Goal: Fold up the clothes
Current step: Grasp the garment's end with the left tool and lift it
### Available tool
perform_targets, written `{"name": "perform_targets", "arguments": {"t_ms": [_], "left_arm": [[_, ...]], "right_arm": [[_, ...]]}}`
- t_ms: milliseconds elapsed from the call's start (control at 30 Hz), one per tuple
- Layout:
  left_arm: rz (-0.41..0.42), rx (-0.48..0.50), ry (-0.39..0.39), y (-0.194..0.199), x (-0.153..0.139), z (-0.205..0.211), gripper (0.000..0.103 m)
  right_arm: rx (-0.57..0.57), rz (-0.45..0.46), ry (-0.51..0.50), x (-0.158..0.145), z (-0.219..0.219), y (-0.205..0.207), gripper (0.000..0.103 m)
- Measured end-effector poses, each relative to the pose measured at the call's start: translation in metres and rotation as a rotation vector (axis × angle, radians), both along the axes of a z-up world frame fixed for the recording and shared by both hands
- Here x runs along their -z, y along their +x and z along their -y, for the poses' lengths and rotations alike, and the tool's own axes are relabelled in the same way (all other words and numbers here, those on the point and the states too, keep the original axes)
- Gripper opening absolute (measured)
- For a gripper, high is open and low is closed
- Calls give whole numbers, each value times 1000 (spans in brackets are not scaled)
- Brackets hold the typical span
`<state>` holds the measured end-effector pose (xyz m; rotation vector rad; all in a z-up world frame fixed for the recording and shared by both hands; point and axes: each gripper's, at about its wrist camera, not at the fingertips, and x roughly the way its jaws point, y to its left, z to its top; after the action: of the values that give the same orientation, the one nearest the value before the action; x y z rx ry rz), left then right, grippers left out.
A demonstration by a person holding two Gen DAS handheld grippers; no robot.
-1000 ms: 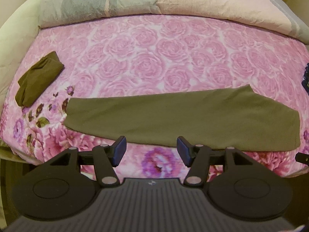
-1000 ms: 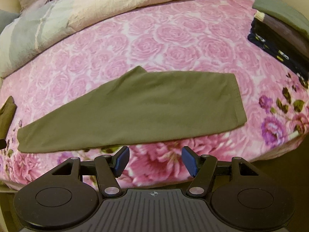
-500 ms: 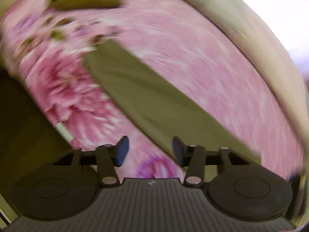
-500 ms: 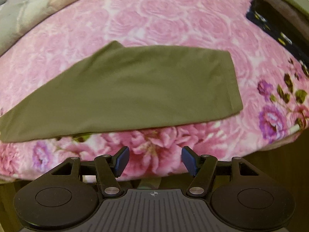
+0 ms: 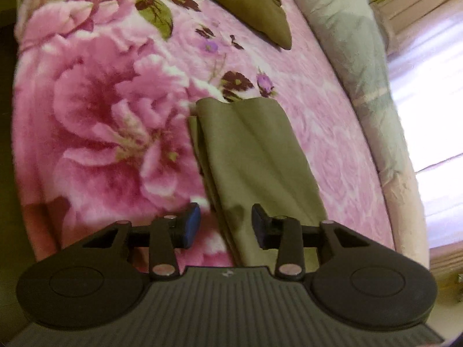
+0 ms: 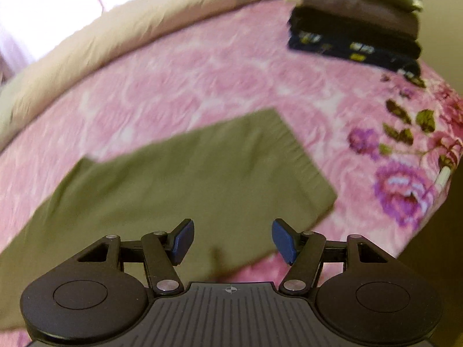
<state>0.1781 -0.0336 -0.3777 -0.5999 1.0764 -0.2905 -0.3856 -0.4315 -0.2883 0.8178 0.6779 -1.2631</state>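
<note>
An olive-green garment (image 5: pixel 254 159) lies folded into a long strip on the pink floral blanket (image 5: pixel 101 110). In the left wrist view its narrow end runs away from me, and my left gripper (image 5: pixel 225 225) is open, straddling the garment's near left edge. In the right wrist view the same garment (image 6: pixel 185 182) spreads wide, with a square end at the right. My right gripper (image 6: pixel 230 241) is open and empty, low over the garment's near edge.
A second folded olive piece (image 5: pixel 249 3) lies at the far end of the blanket. A stack of folded dark clothes (image 6: pixel 356 29) sits at the back right. A pale rolled duvet (image 6: pixel 115 46) runs along the far side. The bed edge drops off at the right (image 6: pixel 445 173).
My left gripper swung round to the garment's left end and dropped close over its edge. My right gripper moved forward and down over the garment's right part. Both stayed open.
</note>
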Motion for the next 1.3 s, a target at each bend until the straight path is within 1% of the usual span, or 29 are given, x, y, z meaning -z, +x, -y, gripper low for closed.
{"name": "perform_targets", "arguments": {"t_ms": [67, 167, 233, 367, 433, 467, 500, 533, 567, 600, 633, 733, 833, 967, 1067, 1167, 1233, 1267, 1300], "left_arm": [[53, 17, -8, 0, 4, -5, 22], [70, -13, -90, 1, 15, -14, 22], [91, -18, -140, 4, 20, -16, 25], [137, -9, -196, 3, 27, -16, 26], [141, -9, -229, 3, 30, -19, 23], [140, -3, -232, 5, 31, -19, 23], [130, -1, -218, 6, 29, -19, 15], [117, -1, -199, 7, 28, -18, 10], [110, 5, -177, 9, 25, -16, 10], [115, 25, -146, 10, 20, -12, 6], [136, 52, -111, 10, 12, -6, 4], [223, 139, -4, 7, -16, 18, 4], [352, 242, 79, -10, -51, 50, 4], [515, 409, 153, -54, -88, 97, 4], [635, 585, 171, -105, -106, 140, 4], [740, 790, 150, -171, -111, 181, 4], [788, 936, 164, -217, -98, 209, 5], [796, 1005, 180, -238, -87, 221, 7], [785, 1068, 205, -256, -72, 232, 13]], "right_arm": [[33, 31, -68, 4, 2, -9, 63], [69, 91, -153, 13, 2, -23, 63], [83, 125, -199, 19, -2, -30, 63], [89, 197, -286, 27, -22, -46, 63], [88, 225, -309, 30, -38, -55, 63], [90, 237, -314, 30, -47, -60, 63], [91, 248, -314, 30, -56, -66, 63], [100, 254, -305, 29, -65, -73, 63], [111, 257, -292, 27, -73, -79, 63], [114, 259, -284, 27, -79, -85, 63], [113, 260, -279, 26, -83, -89, 63], [129, 249, -260, 28, -92, -102, 63], [157, 260, -234, 33, -96, -115, 63], [176, 262, -201, 44, -95, -131, 63], [185, 277, -186, 48, -90, -140, 63], [177, 291, -186, 48, -85, -143, 63], [170, 297, -185, 48, -82, -143, 63], [167, 300, -184, 48, -80, -143, 63], [162, 304, -183, 47, -79, -142, 63]]}}
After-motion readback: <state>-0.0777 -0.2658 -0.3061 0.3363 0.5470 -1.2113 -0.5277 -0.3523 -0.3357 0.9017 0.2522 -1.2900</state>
